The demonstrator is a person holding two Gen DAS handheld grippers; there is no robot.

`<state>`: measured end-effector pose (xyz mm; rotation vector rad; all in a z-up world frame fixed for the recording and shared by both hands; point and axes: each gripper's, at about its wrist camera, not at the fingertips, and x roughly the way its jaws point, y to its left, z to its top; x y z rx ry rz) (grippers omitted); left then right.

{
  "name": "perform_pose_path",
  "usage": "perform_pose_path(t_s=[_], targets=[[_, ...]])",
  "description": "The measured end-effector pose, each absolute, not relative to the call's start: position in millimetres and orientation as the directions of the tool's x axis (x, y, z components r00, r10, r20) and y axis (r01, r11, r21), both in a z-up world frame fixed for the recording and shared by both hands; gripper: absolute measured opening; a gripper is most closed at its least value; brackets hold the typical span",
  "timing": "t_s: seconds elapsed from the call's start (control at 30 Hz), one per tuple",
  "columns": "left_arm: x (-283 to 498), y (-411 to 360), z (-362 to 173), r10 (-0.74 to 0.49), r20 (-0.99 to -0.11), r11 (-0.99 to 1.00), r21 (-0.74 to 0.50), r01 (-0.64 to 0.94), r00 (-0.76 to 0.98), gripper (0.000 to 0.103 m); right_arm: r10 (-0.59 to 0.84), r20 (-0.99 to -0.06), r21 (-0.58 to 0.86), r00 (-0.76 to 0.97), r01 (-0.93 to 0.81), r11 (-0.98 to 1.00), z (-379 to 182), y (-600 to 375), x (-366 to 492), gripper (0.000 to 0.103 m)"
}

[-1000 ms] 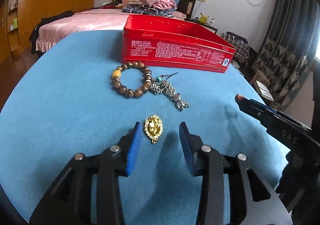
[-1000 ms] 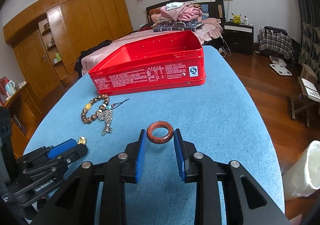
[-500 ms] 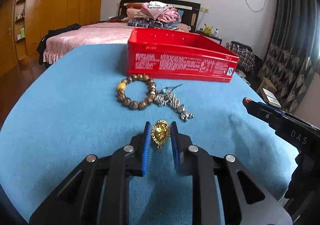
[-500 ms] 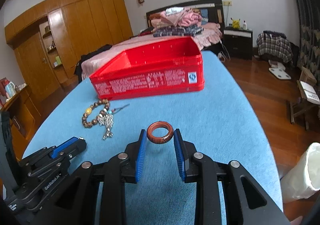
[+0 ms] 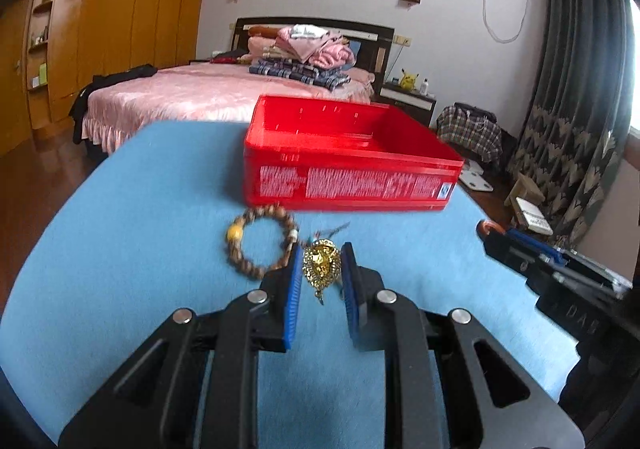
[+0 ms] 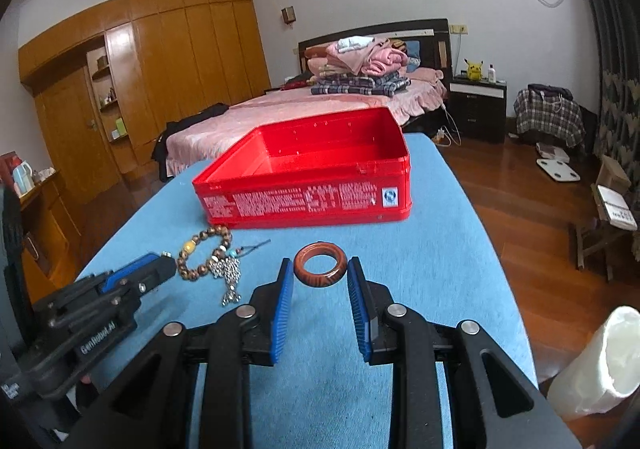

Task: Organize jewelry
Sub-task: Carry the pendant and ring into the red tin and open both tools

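Pink bed (image 6: 304, 109), wood wardrobe (image 6: 152, 89), dark curtains (image 5: 580, 89), wood floor (image 6: 520, 201)

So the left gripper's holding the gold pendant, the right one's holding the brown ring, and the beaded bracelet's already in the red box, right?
Not quite. The right wrist view shows the beaded bracelet on the blue cloth, in front of the red box. The rest is right.

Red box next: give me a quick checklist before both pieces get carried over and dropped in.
1. Gold pendant pinched in the left hand-held gripper, whose jaws have just closed: ok.
2. Brown ring clamped in the right hand-held gripper: ok.
3. Red box open on top: ok.
4. Box floor free of clutter: cannot tell, partly hidden.
5. Bead bracelet and silver charm clear of both grippers: ok.
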<state>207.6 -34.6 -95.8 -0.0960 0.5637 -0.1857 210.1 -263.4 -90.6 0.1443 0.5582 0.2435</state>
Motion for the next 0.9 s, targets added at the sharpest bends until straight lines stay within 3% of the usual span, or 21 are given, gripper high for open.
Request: perform_pose_path(t_s=[0.53, 0.9], targets=[[264.7, -44.8, -37.4, -0.217, -0.412, 0.976, -0.125, 0.181, 0.885, 0.018, 0.267, -0.429, 0.166, 0.863, -0.215, 0.962, -43.8, -260.3, 255.1, 0.027], [327.0, -52.2, -37.2, -0.204, -0.407, 0.979, -0.107, 0.175, 0.890, 0.018, 0.273, -0.417, 0.183, 0.867, -0.214, 0.959, -34.2, -260.8, 329.5, 0.027]])
